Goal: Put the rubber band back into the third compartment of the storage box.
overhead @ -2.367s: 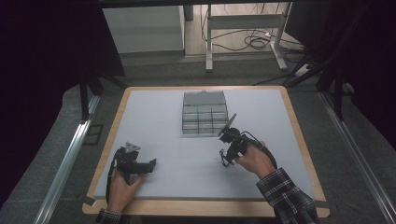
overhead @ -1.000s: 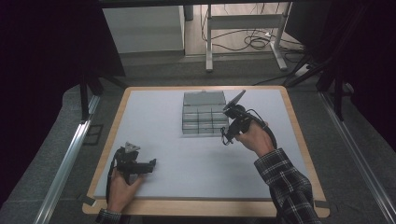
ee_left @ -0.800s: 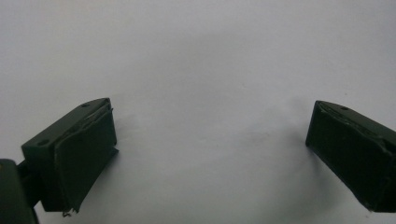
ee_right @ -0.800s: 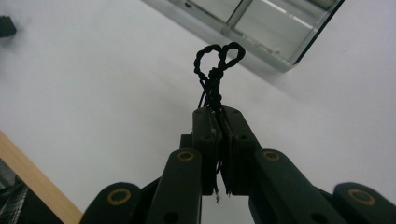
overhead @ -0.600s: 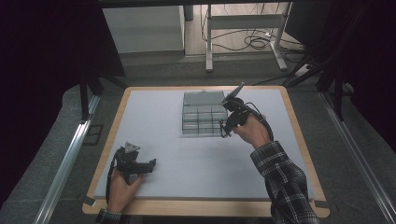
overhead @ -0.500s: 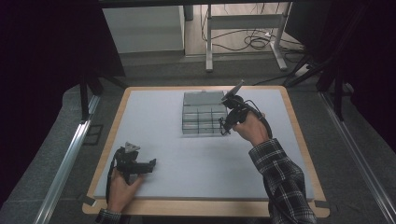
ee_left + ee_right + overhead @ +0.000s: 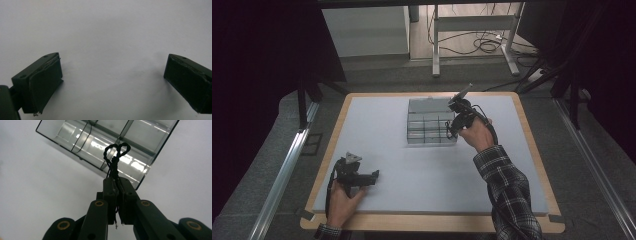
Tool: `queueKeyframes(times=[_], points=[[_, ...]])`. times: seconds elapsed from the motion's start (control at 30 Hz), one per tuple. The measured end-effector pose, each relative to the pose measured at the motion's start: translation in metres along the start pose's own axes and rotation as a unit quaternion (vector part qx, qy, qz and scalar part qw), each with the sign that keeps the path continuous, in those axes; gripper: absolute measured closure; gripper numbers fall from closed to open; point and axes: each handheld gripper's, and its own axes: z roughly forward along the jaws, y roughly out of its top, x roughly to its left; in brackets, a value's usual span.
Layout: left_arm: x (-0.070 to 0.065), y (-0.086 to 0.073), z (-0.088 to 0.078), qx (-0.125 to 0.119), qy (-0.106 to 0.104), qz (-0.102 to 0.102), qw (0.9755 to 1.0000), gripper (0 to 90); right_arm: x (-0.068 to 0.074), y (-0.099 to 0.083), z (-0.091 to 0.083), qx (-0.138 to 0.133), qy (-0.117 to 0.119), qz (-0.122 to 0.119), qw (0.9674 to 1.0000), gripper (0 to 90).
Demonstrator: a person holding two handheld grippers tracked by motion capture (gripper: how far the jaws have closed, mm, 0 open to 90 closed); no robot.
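A clear plastic compartment box (image 7: pixel 429 122) stands at the middle back of the grey table mat; its dividers show in the right gripper view (image 7: pixel 107 142). My right gripper (image 7: pixel 451 131) hangs over the box's right front corner, shut on a black twisted wire tie (image 7: pixel 115 157) whose two loops stick out past the pads above a compartment. My left gripper (image 7: pixel 374 176) rests on the mat at the front left. In the left gripper view its jaws stand wide apart, the fingers (image 7: pixel 42 80) over bare mat with nothing between them.
The grey mat (image 7: pixel 377 130) lies on a wood-edged table (image 7: pixel 337 120). A metal rail (image 7: pixel 287 160) runs along the left side. Behind the table are a white cabinet (image 7: pixel 367 30), a frame's legs and cables on the floor (image 7: pixel 482 45).
My right gripper has travelled from the mat's middle right toward the back and slightly left, ending over the box's right front corner, still holding the tie. The left gripper has stayed put.
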Motion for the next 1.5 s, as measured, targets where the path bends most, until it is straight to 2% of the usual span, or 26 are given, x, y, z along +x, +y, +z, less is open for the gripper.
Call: queueKeyframes(times=[0.47, 0.77, 1.2, 1.5], points=[[0.0, 0.0, 0.0, 0.0, 0.0, -0.001, 1.0, 1.8, -0.011, 0.008, 0.011, -0.034, -0.002, 0.019, 0.9992, 84.1], [0.0, 0.0, 0.0, 0.0, 0.0, -0.001, 1.0, 1.8, -0.017, 0.011, 0.019, -0.055, -0.008, 0.021, 0.9982, 84.1], [0.0, 0.0, 0.0, 0.0, -0.001, -0.001, 1.0, 1.8, -0.026, 0.017, 0.033, -0.095, -0.019, 0.027, 0.9949, 84.0], [0.0, 0.0, 0.0, -0.001, -0.001, -0.001, 1.0, 1.8, -0.031, 0.024, 0.05, -0.099, -0.026, 0.027, 0.9944, 84.0]])
